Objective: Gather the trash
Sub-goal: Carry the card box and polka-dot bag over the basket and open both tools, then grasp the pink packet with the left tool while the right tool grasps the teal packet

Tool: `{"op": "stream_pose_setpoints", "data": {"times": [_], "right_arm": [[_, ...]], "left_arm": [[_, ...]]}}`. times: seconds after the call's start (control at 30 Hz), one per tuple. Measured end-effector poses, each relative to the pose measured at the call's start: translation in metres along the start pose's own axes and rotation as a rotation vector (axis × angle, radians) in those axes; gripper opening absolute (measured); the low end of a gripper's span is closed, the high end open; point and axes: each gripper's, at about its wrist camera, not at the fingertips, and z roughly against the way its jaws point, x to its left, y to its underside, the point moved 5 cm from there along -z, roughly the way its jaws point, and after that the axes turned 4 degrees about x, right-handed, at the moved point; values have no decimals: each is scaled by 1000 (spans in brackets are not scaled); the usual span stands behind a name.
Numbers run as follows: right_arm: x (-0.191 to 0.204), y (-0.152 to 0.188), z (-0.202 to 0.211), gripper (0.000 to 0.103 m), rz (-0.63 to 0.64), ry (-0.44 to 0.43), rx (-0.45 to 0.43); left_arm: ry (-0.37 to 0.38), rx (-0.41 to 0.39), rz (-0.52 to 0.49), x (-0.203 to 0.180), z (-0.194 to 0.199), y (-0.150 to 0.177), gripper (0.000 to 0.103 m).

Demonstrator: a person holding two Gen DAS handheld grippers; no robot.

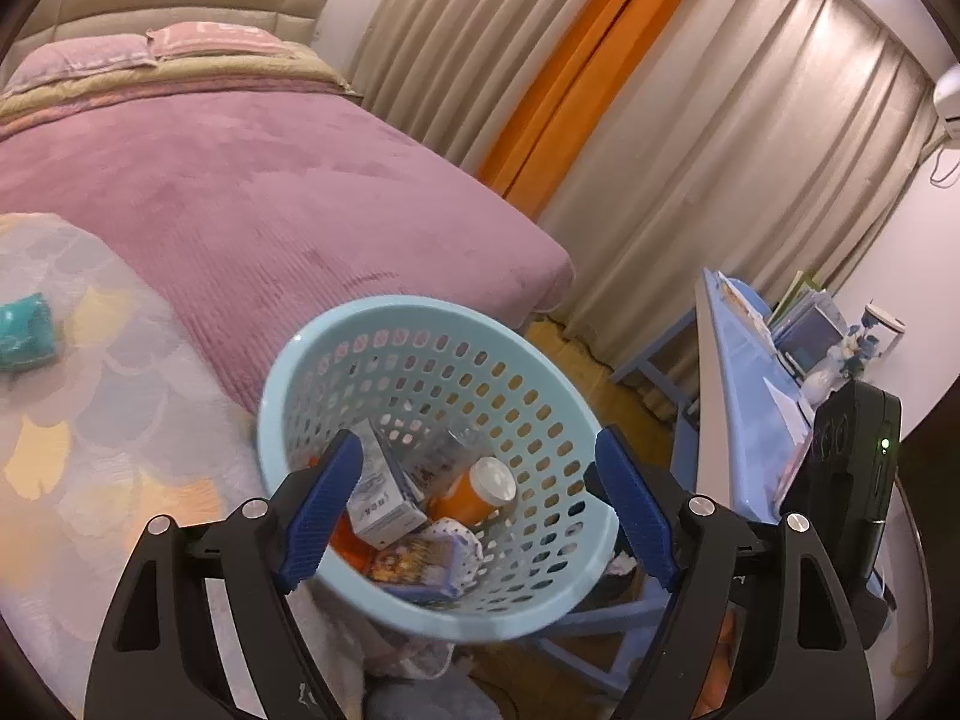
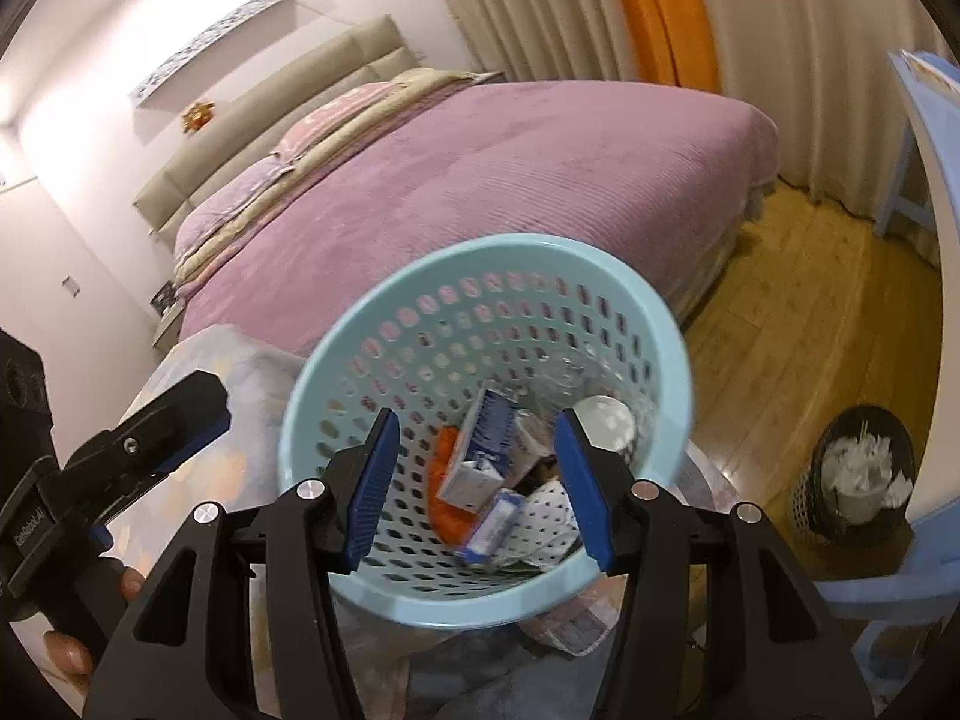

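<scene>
The light blue basket (image 1: pixel 432 468) is tilting in the air beside the bed (image 1: pixel 270 192), holding a white carton (image 1: pixel 384 498), an orange bottle (image 1: pixel 474 492) and wrappers. The left claw (image 1: pixel 480 516) and right claw (image 2: pixel 474 468) are both gaping wide, straddling the basket, gripping nothing.
</scene>
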Motion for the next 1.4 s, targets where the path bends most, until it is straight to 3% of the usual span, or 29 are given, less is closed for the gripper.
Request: {"op": "stream_pose_setpoints", "data": {"times": [0.2, 0.5, 0.63, 0.87, 1.07, 1.17, 1.27, 1.4], "right_arm": [[27, 1, 7, 54, 33, -61, -2], [65, -3, 14, 59, 57, -173, 17], [91, -2, 12, 59, 118, -183, 22], [161, -3, -3, 59, 306, -163, 5], [208, -9, -22, 59, 400, -150, -7], [228, -11, -32, 59, 439, -159, -1], [240, -13, -38, 59, 480, -154, -14], [256, -19, -50, 59, 511, -150, -25]], "left_arm": [[-42, -71, -2, 12, 39, -1, 79], [-171, -152, 39, 54, 95, 0, 79], [-231, -174, 97, 86, 116, 2, 79], [-307, -195, 286, 163, 144, 11, 77], [-344, -189, 420, 212, 150, 8, 77], [-332, -165, 449, 225, 141, -1, 77], [-388, -171, 521, 242, 134, -6, 77], [-397, -139, 552, 255, 117, -11, 77]]}}
